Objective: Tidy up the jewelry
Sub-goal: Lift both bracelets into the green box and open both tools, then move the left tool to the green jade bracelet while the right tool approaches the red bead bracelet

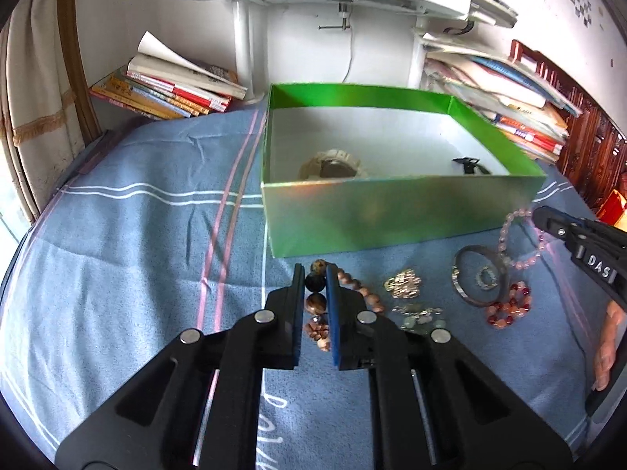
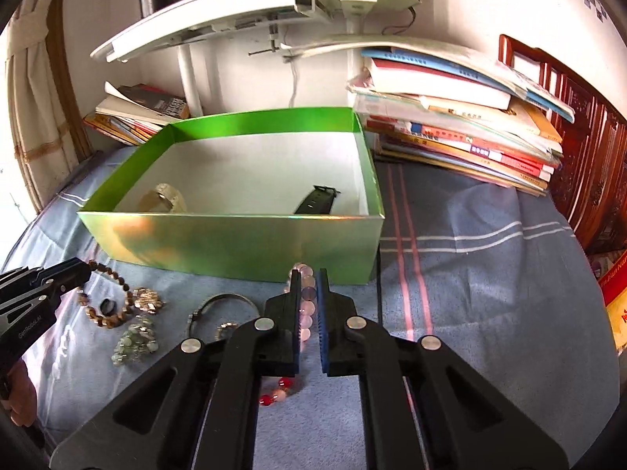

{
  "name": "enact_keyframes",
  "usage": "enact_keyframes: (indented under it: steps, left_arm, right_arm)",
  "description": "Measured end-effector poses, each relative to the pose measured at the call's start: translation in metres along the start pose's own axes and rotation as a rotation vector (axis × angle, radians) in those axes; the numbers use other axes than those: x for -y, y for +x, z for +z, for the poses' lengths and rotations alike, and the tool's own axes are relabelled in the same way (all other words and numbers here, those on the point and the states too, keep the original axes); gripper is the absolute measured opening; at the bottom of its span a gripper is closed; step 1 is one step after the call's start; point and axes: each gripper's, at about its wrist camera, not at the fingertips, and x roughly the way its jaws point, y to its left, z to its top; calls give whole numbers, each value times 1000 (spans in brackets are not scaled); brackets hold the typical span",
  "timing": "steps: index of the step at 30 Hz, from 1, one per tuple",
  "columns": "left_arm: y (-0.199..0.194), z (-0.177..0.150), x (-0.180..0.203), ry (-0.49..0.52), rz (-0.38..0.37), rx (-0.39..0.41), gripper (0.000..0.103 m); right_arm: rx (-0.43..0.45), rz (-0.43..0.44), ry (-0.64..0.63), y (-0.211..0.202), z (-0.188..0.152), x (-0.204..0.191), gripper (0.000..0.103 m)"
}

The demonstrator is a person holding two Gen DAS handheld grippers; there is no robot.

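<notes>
My left gripper (image 1: 315, 270) is shut on a brown bead bracelet (image 1: 368, 293), its dark beads pinched between the pads; the left gripper (image 2: 84, 268) also shows at the left edge of the right wrist view with the brown bead bracelet (image 2: 113, 315) hanging from it. My right gripper (image 2: 309, 274) is shut on a pale pink bead bracelet (image 2: 307, 305); from the left wrist view the right gripper (image 1: 539, 213) holds the pink bracelet (image 1: 509, 235) just off the cloth. The green box (image 1: 392, 215) stands behind, with a pale watch (image 1: 329, 164) and a black strap (image 1: 468, 165) inside.
On the blue cloth (image 1: 137, 235) lie a silver bangle (image 1: 480, 278), a small ring (image 1: 486, 276), a red bead bracelet (image 1: 509, 305), a silver chain heap (image 1: 403, 284) and pale green beads (image 2: 135, 342). Book stacks (image 2: 462, 137) flank the box; a white stand (image 1: 250, 39) rises behind.
</notes>
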Motion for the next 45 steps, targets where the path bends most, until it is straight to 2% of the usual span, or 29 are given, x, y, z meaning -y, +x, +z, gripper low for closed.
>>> enact_keyframes:
  steps: [8,13,18,20,23,28,32,33,34,35,36,40,42,45]
  left_arm:
    - [-42,19,11,42,-39,92,11]
    - [-52,50,12,35,-41,134,11]
    - [-46,85,11,22,-45,164,11]
    - [-34,99,8,2,-62,146,11]
    - [-5,111,3,-26,-47,94,11]
    - [40,111,-3,-62,-30,-4,11]
    - [50,107,-8,-78,-35,-33,12]
    - [49,107,-9,-84,-35,-31,15]
    - [45,106,-10,-85,-41,-27,25]
    - [39,105,-12,-85,-43,-17,38]
    - [32,104,-12,-83,-40,-2,43]
    - [2,86,-13,-45,30,23,46]
    - [-4,75,-13,-35,56,0,47]
    - [-4,52,-12,-47,33,-61,51]
  right_arm:
    - [59,75,-6,-35,16,-12,8]
    - [121,74,-23,-49,43,-21,8]
    - [158,75,-17,-48,76,-22,8]
    - [134,81,-9,-36,89,-21,8]
    - [63,63,-17,-7,97,-23,8]
    - [-28,37,-23,38,91,-27,8]
    - [-86,36,-46,53,84,-30,12]
    - [-92,45,-41,51,83,-28,17]
    - [-89,57,-33,46,82,-26,21]
    - [-80,67,-29,39,82,-25,33]
    - [-63,75,-26,31,80,-21,45]
    - [-36,71,-17,-1,66,-5,47]
    - [-52,50,-11,-9,55,2,47]
    - [-115,16,22,-9,31,14,47]
